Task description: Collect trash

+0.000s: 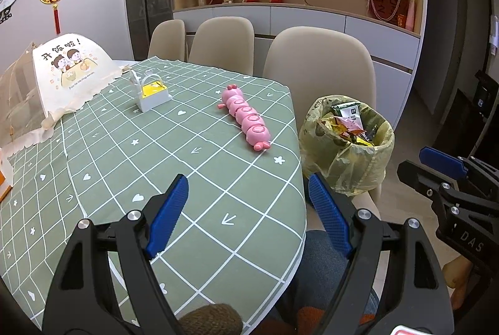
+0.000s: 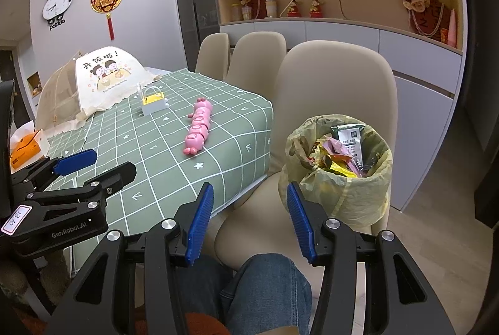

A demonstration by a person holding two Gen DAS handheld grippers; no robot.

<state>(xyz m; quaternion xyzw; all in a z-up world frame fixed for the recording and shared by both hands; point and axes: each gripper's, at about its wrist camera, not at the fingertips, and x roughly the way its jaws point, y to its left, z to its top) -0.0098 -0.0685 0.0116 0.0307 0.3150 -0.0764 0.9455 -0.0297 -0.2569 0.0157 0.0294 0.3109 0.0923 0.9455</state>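
A bin lined with a yellowish bag [image 1: 346,144] [image 2: 338,169] stands on a beige chair seat beside the table, full of coloured wrappers [image 2: 340,154]. My left gripper [image 1: 249,204] hovers open over the near edge of the green checked tablecloth [image 1: 156,154], nothing between its blue pads. My right gripper [image 2: 249,210] is open too, above the chair seat and left of the bin, holding nothing. Each gripper appears at the edge of the other's view: the right one [image 1: 443,162], the left one [image 2: 78,163].
On the table lie a pink caterpillar toy [image 1: 246,119] [image 2: 198,129], a small white-and-yellow box [image 1: 152,94] [image 2: 152,102] and a mesh food cover [image 1: 62,76]. Several beige chairs [image 2: 333,91] line the far side. A person's denim-clad knees [image 2: 265,288] sit below the grippers.
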